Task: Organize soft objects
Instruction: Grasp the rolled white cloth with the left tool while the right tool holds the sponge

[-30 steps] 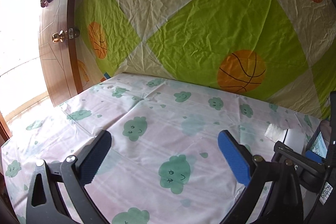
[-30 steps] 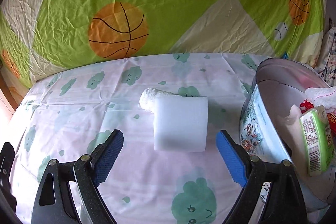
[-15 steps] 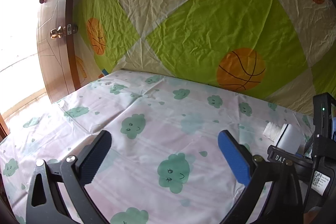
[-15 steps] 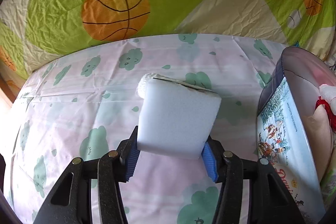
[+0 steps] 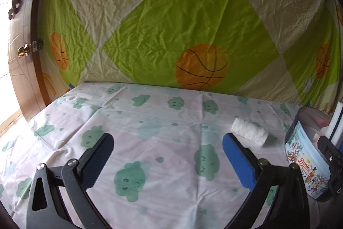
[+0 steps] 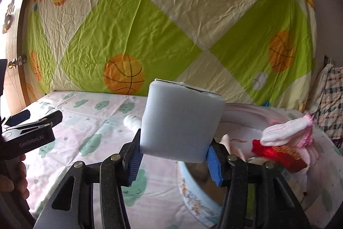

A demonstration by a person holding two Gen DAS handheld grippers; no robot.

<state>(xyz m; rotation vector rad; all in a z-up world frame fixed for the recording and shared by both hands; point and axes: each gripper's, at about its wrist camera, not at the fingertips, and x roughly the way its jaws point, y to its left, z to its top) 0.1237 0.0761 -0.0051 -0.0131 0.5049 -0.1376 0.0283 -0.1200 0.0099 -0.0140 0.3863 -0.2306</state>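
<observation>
My right gripper [image 6: 174, 161] is shut on a white foam sponge [image 6: 182, 119], held in the air above the near rim of a round printed tin [image 6: 193, 196]. In the tin lie a pink-and-white knitted sock [image 6: 287, 130] and a red packet [image 6: 276, 153]. A rolled white cloth [image 5: 249, 134] lies on the cloud-print sheet [image 5: 150, 121], just beyond my left gripper's right blue pad. My left gripper [image 5: 169, 143] is open and empty, low over the sheet. The left wrist view shows the tin [image 5: 304, 156] at the right edge, with the sponge [image 5: 337, 119] above it.
A green and cream sheet with basketballs [image 5: 171, 25] hangs as a wall behind the bed. A wooden door [image 5: 21, 57] stands at the far left. Plaid fabric [image 6: 330, 100] is piled to the right of the tin. A hand [image 6: 12, 177] holds the left gripper.
The right gripper closed on the sponge, lifted it off the sheet and carried it right, over the tin. The left gripper swung right, bringing the rolled cloth and tin into its view.
</observation>
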